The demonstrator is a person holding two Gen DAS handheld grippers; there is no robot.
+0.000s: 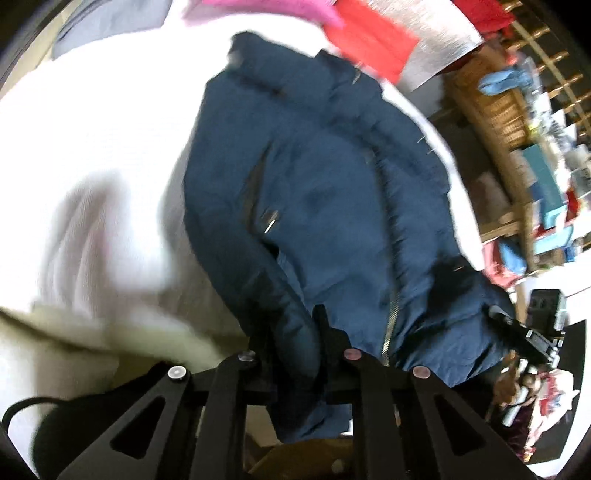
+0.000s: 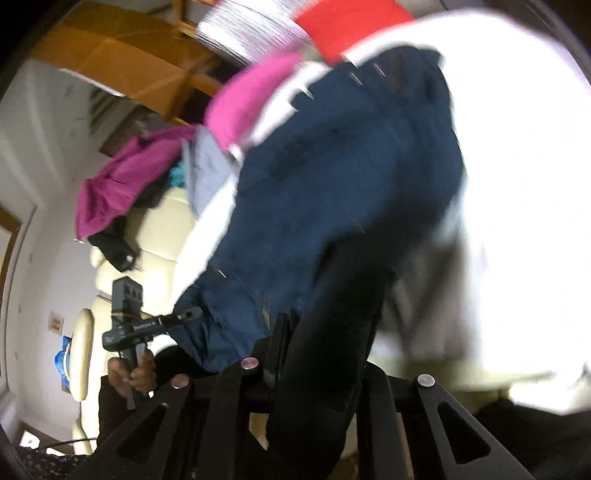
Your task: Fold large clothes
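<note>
A navy blue zip jacket [image 1: 325,192] lies stretched over a white sheet [image 1: 92,129]. My left gripper [image 1: 295,332] is shut on the jacket's lower edge beside the zip. My right gripper [image 2: 321,332] is shut on the opposite part of the same jacket [image 2: 351,177], with dark fabric bunched between its jaws. Each gripper shows in the other's view, clamped on the jacket's hem: the right gripper [image 1: 517,325] at the far right, the left gripper [image 2: 184,317] at the left, held by a hand. Both views are motion-blurred.
Pink [image 2: 243,99], red [image 2: 343,26] and grey [image 2: 207,170] clothes lie at the sheet's far edge. A magenta garment [image 2: 122,184] hangs over a cream sofa [image 2: 155,236]. Wooden shelves [image 1: 517,122] with clutter stand beyond the bed.
</note>
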